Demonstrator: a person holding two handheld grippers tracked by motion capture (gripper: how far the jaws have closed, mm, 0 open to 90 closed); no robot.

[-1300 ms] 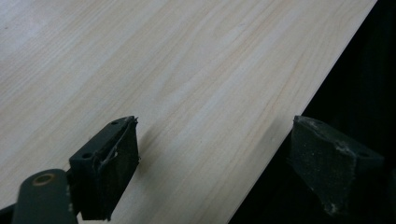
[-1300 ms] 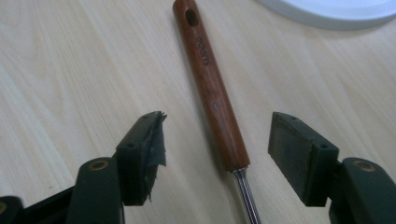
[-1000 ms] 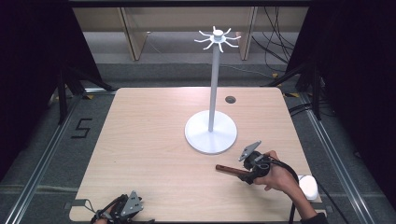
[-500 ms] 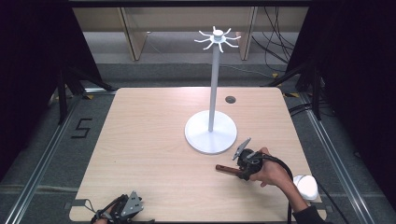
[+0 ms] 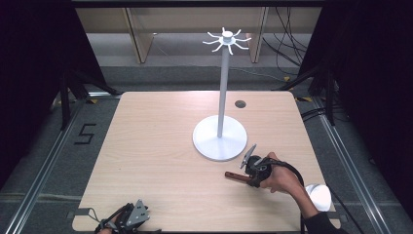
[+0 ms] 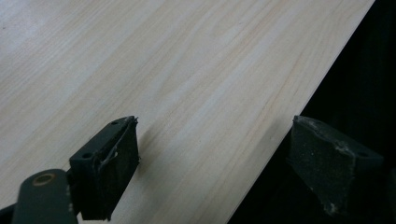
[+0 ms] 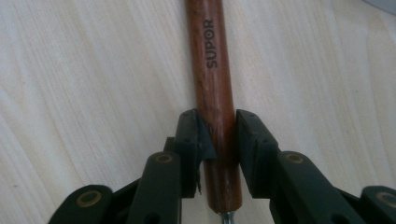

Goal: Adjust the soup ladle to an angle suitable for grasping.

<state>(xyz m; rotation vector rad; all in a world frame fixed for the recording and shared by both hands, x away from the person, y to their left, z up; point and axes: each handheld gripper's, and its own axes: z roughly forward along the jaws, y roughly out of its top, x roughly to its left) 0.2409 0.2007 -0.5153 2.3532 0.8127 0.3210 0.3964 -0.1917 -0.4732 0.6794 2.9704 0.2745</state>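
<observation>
A brown wooden handle (image 7: 214, 93) marked SUPOR lies flat on the light wooden table (image 5: 156, 146). My right gripper (image 7: 219, 140) is shut on it, both pads pressing its sides near the metal end. From above, the handle (image 5: 234, 176) pokes out left of the right gripper (image 5: 257, 170), just in front of the stand's base. My left gripper (image 5: 127, 218) rests at the table's front left edge; its jaws stand wide open in the left gripper view, one finger (image 6: 109, 165) over the wood, the other beyond the edge.
A tall white stand (image 5: 223, 87) with a round base (image 5: 219, 139) and hooked arms on top rises at the table's middle right. A small dark hole (image 5: 240, 104) sits behind it. A white round object (image 5: 319, 196) lies by the right forearm at the front right edge.
The right gripper has shifted slightly left and forward along the handle and tilted its top plate up. The left gripper has stayed put.
</observation>
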